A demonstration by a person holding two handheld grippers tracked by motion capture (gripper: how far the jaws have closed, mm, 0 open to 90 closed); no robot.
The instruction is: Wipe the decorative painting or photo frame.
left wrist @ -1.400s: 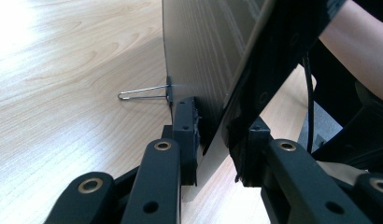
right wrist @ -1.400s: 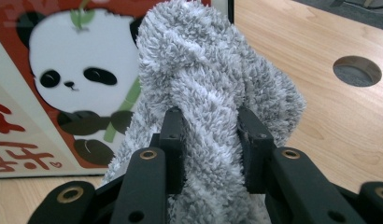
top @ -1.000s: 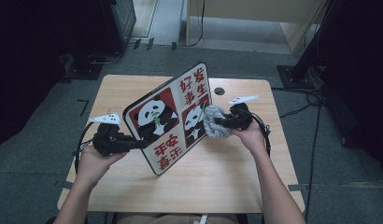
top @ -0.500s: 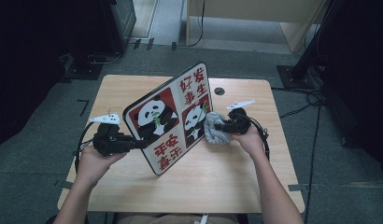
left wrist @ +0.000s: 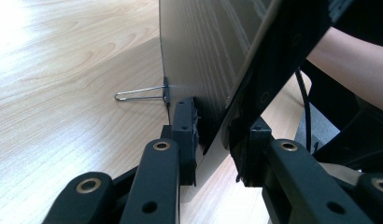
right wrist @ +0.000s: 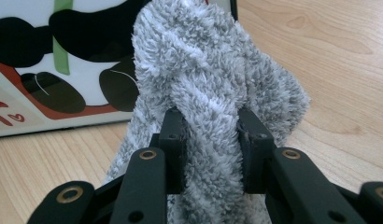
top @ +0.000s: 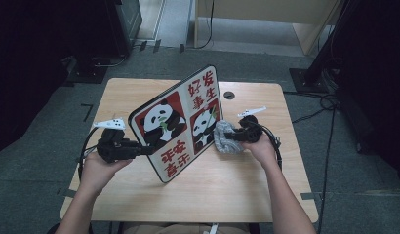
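Panda picture board [top: 181,124] stands tilted at table centre, its nine-o'clock edge clamped in the left gripper [top: 139,148]. At three o'clock, the right gripper [top: 226,137] clenches a fluffy grey cloth [top: 222,139] against the board's lower panda panel.

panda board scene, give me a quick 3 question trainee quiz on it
1. True or false: the left gripper clamps the edge of the panda board.
2. What does the right gripper hold? A) sponge B) fluffy grey cloth C) paper towel
3. Is the panda board lying flat on the wooden table or standing tilted on its edge?

Key: 1 true. 2 B, the fluffy grey cloth, pressed against the picture side. 3 standing tilted, its lower edge on the table.
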